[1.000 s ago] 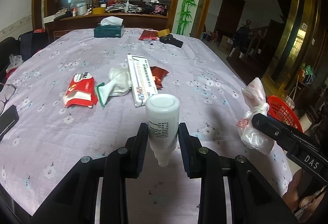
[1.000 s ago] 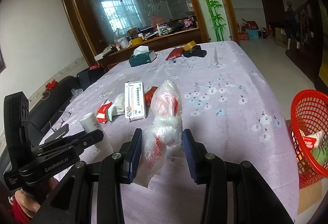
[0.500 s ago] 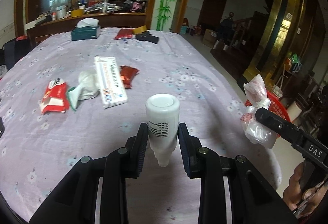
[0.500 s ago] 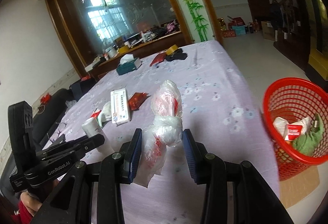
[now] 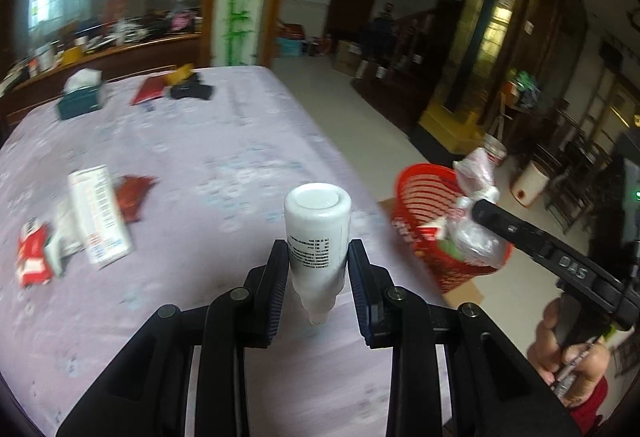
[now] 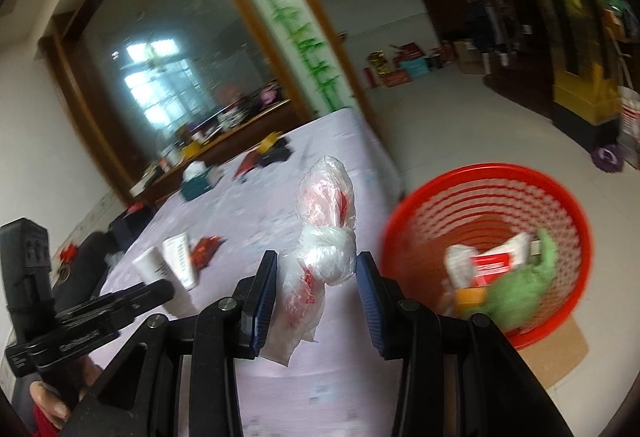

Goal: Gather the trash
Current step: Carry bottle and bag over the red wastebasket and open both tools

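Two loads clamped (left gripper (image 5: 318, 287) on white plastic bottle (image 5: 318, 237), right gripper (image 6: 316, 295) on knotted clear plastic bag (image 6: 320, 249)), risking early release beside, not inside, round red mesh basket (image 6: 560, 197) past table's edge.

One white bottle (image 5: 318, 233). One knotted plastic bag (image 6: 324, 253). One red basket (image 6: 492, 177). One long white box (image 5: 98, 213), two red wrappers (image 5: 132, 193) (image 5: 34, 257) near it. One tissue box (image 5: 80, 103) far left. Two grippers (image 5: 318, 277) (image 6: 316, 285).

Soft daylight from the window (image 6: 156, 85), heavy motion blur throughout, fisheye bending and dark corners.
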A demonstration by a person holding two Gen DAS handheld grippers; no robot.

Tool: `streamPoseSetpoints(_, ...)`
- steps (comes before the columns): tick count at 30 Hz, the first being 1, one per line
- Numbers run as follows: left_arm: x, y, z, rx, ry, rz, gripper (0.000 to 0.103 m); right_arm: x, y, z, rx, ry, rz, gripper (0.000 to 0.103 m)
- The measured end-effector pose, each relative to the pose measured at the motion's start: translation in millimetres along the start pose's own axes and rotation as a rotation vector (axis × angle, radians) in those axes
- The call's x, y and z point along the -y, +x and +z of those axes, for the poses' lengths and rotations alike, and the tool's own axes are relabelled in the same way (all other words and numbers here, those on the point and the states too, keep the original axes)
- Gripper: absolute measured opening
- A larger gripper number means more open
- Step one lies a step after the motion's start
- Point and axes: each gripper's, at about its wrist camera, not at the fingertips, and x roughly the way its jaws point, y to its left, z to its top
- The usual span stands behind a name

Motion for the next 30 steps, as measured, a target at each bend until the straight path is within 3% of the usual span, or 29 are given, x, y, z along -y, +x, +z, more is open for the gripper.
streamPoseSetpoints(8, 74.6, 44.0, 29.5, -0.037, 0.092, -0.107, 0.029, 55.6, -12.5, 19.1, 0.03, 0.069, -0.075, 0.043)
streamPoseSetpoints(15, 114.3, 97.3, 48.4, -0.098, 0.09, -0.184, 0.029, 91.9, -12.1, 32.0, 0.043, 0.114, -0.131, 0.044)
streamPoseSetpoints(17, 119.3, 109.4, 52.5, -0.102, 0.087, -0.196, 0.031, 101.7, -8.8, 35.1, 0.038, 0.131, -0.144, 0.046)
streamPoseSetpoints(20, 120.6, 116.2, 54.6, -0.086, 0.064, -0.183, 0.063, 113.7, -2.6, 38.1, 0.029, 0.133, -0.191, 0.061)
streamPoseSetpoints(26, 109.5, 103.9, 56.9, -0.076, 0.055, -0.177, 0.063, 122.4, -13.7, 35.0, 0.059, 0.153, -0.211, 0.063)
streamPoseSetpoints(30, 87.5, 81.4, 51.0, -0.038, 0.05, -0.115, 0.064, 115.1, -19.7, 33.2, 0.064, 0.149, -0.191, 0.065)
